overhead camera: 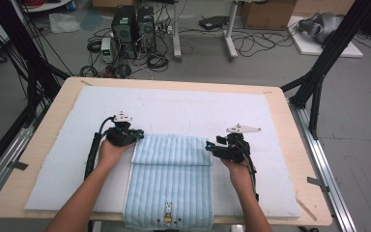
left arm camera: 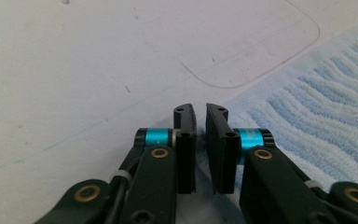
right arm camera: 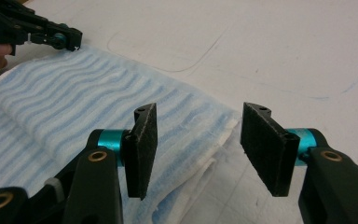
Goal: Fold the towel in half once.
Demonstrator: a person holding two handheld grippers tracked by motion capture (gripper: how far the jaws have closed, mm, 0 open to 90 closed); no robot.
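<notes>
The left gripper (overhead camera: 134, 137), held in the person's left hand (overhead camera: 110, 151), sits at the upper left corner of the folded light blue towel (overhead camera: 173, 164) in the high view. In the left gripper view its two black jaws stand almost together, with a narrow slit between the pads and nothing clamped in it; the towel's ribbed edge lies just to the right of the jaws, and the white mat (left arm camera: 98, 70) runs ahead of them. The towel lies in the middle of the near half of the white mat, which covers most of the wooden table (overhead camera: 290, 145). Its far portion is folded back over the rest, forming a doubled band between the two grippers, and its near end, carrying a small rabbit motif (overhead camera: 168, 213), reaches the table's near edge. The right gripper (overhead camera: 211, 146), held in the person's right hand (overhead camera: 239, 171), sits at the upper right corner of the folded band. In the right gripper view its jaws stand clearly apart, about half spread, and the pads press on nothing; the corner of the folded towel (right arm camera: 121, 116) lies below and between them, with the layered edge visible under the left pad. The same view carries the left gripper (right arm camera: 77, 44) at the far corner of the towel.
</notes>
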